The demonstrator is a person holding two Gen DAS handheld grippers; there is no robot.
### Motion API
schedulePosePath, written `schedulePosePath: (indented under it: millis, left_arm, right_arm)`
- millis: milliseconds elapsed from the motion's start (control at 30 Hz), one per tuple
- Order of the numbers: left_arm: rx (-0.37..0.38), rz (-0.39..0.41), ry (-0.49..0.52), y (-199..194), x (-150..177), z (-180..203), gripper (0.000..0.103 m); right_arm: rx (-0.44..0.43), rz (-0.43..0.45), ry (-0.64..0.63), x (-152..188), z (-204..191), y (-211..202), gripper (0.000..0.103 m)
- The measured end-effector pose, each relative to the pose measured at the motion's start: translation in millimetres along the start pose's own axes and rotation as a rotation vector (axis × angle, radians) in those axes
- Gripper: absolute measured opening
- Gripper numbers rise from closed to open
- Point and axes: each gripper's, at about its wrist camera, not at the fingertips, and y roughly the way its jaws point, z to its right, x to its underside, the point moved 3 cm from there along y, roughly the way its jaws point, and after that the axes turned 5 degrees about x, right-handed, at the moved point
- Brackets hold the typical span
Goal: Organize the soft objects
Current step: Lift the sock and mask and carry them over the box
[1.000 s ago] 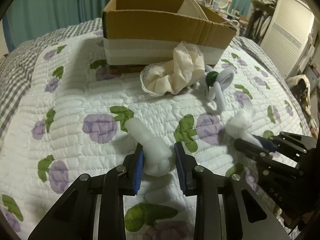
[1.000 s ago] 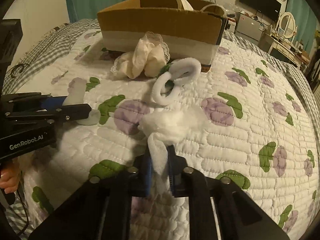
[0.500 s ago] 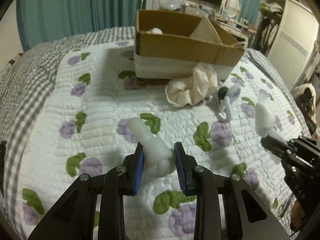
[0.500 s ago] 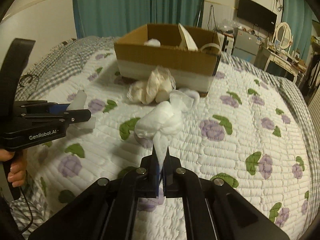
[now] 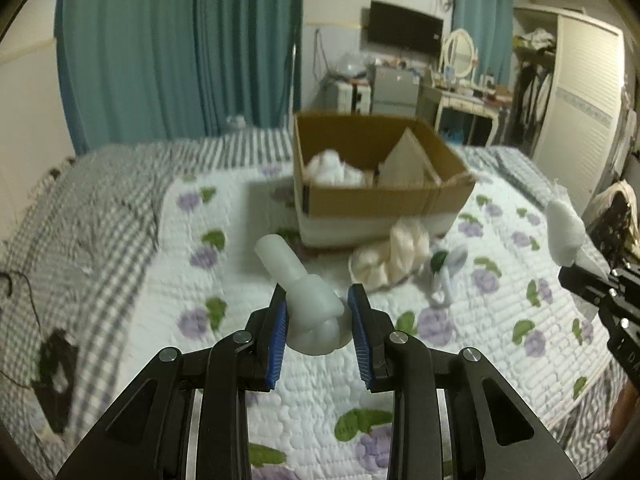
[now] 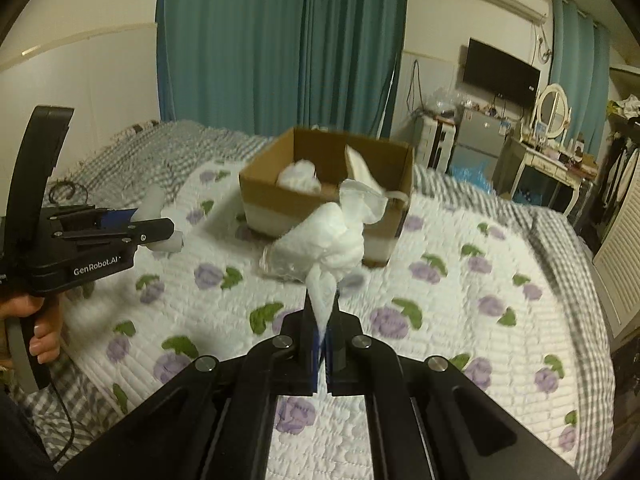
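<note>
My left gripper point(image 5: 318, 312) is shut on a knotted white soft tube point(image 5: 308, 304) and holds it above the quilt. My right gripper point(image 6: 322, 320) is shut on a white fluffy cloth bundle point(image 6: 328, 240), also lifted; the bundle also shows at the right edge of the left wrist view point(image 5: 564, 232). The left gripper with the tube appears in the right wrist view point(image 6: 156, 232). An open cardboard box point(image 5: 376, 184) stands ahead on the bed with a white soft item point(image 5: 332, 170) and a divider inside. A cream lace cloth point(image 5: 394, 256) and a white scrunchie point(image 5: 446, 272) lie in front of the box.
The floral quilted bedspread point(image 5: 224, 280) covers the bed, with a grey checked blanket point(image 5: 100, 200) at its left. Teal curtains, a dresser with a mirror point(image 5: 460, 56) and a wardrobe stand beyond the bed.
Both grippers have risen from the quilt with their loads and pulled back, so the box interior now shows. The cream cloth and scrunchie have stayed in place.
</note>
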Motion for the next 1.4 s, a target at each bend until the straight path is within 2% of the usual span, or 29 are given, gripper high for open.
schedulePosePath:
  millis: [367, 667, 1067, 1300, 1400]
  left_arm:
    - [-0.001, 0.191, 0.097, -62.3, -53.6, 24.5, 0.029]
    - [0.033, 0.251, 0.106, -74.9, -85.4, 33.7, 0.029]
    - [0.033, 0.301, 0.100, -49.6, -123.9, 30.4, 0.029]
    - [0.013, 0.287, 0.100, -14.4, -137.7, 24.5, 0.029]
    - [0.026, 0.246, 0.083, 8.6, -143.7, 21.2, 0.029]
  right_arm:
    - [0.002, 0.157, 0.005, -56.4, 8.0, -45.0, 0.001]
    - [0.014, 0.241, 0.025, -93.9, 23.4, -55.0, 0.001]
    - [0.034, 0.282, 0.038, -127.3, 47.3, -27.0, 0.002]
    - [0.018, 0.259, 0.022, -137.0, 49.7, 11.6, 0.002]
    - [0.017, 0.247, 0.011, -140.9, 51.5, 31.0, 0.002]
